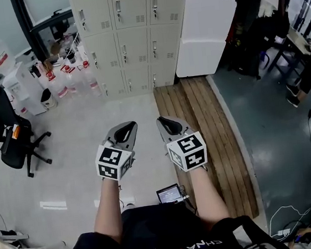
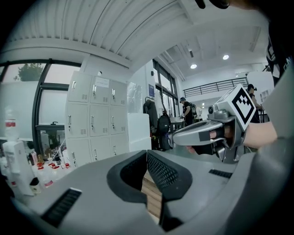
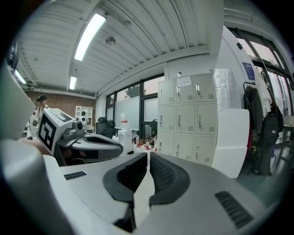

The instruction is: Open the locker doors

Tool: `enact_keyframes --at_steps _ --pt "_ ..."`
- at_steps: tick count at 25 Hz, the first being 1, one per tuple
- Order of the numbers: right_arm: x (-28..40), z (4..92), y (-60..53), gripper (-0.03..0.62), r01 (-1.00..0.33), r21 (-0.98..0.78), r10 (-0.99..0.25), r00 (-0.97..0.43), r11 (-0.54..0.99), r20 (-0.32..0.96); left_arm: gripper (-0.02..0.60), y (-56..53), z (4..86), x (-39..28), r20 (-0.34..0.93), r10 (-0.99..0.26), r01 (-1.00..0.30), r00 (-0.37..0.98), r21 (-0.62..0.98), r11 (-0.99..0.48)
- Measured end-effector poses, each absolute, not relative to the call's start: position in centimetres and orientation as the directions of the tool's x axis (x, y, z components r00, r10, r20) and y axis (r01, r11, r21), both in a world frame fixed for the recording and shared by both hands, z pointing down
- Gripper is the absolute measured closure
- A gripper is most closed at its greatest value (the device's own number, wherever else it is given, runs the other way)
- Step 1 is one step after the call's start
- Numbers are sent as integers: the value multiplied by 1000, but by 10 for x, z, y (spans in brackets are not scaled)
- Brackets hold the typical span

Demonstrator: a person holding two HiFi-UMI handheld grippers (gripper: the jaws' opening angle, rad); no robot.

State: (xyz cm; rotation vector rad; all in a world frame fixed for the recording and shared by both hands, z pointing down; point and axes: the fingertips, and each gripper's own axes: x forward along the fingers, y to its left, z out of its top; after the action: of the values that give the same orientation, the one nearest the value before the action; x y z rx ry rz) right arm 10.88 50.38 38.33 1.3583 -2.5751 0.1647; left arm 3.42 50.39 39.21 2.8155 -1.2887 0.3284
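A bank of cream lockers (image 1: 131,34) stands against the far wall, three columns wide, every door shut; it also shows in the left gripper view as the lockers (image 2: 94,121) and in the right gripper view as the lockers (image 3: 188,119). My left gripper (image 1: 126,125) and right gripper (image 1: 162,120) are held side by side at waist height, well short of the lockers, pointing toward them. Both have their jaws shut with nothing between them. From the left gripper (image 2: 147,154) I see the right one to its right; from the right gripper (image 3: 148,156) I see the left one to its left.
A white fridge-like box (image 1: 205,32) stands right of the lockers. A wooden plank strip (image 1: 207,137) runs from the lockers toward me. Bottles and a water dispenser (image 1: 23,89) crowd the left of the lockers. Black office chairs (image 1: 13,146) sit at left. Cables lie on the floor at right.
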Motion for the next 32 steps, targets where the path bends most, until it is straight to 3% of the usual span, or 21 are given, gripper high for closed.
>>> enact_keyframes --at_steps 13,32 --pt "109 406 450 551 -813 -40 -779 -569 581 264 561 457 412 19 222 -780 -794 586 -39 -607" --pt "22 409 212 551 -864 9 -822 -476 503 313 561 207 416 -60 220 -693 -705 687 -30 -708"
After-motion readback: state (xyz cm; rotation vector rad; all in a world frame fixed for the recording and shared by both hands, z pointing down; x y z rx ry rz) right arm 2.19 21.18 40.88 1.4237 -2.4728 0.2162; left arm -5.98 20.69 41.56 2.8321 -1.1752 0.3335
